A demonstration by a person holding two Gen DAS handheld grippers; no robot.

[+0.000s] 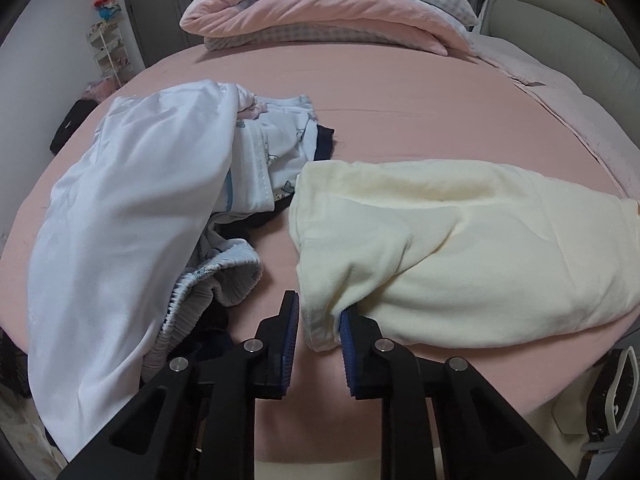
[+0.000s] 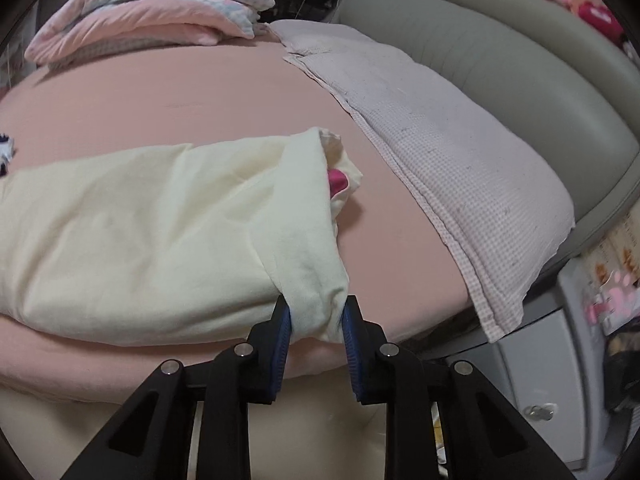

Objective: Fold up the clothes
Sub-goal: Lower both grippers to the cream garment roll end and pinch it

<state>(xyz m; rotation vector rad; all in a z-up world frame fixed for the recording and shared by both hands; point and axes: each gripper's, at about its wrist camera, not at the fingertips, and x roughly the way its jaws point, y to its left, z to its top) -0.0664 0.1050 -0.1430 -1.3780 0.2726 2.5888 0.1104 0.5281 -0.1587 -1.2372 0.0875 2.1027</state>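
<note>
A cream garment (image 1: 460, 248) lies folded in a long band across the pink bed (image 1: 400, 120). My left gripper (image 1: 318, 320) is at its near left corner, and the fingers are shut on a thick bunch of that corner. My right gripper (image 2: 316, 316) holds the near right corner of the cream garment (image 2: 160, 232) in the same way, with cloth filling the gap between the blue pads. Creases run from both grips into the cloth. Something magenta (image 2: 337, 181) peeks out at the far right end of the fold.
A heap of white and printed clothes (image 1: 132, 208) lies on the left of the bed. A folded pink quilt (image 1: 320, 4) sits at the far side. A checked pillow (image 2: 452, 168) and a grey padded headboard (image 2: 500, 52) are on the right. The bed's near edge is just below both grippers.
</note>
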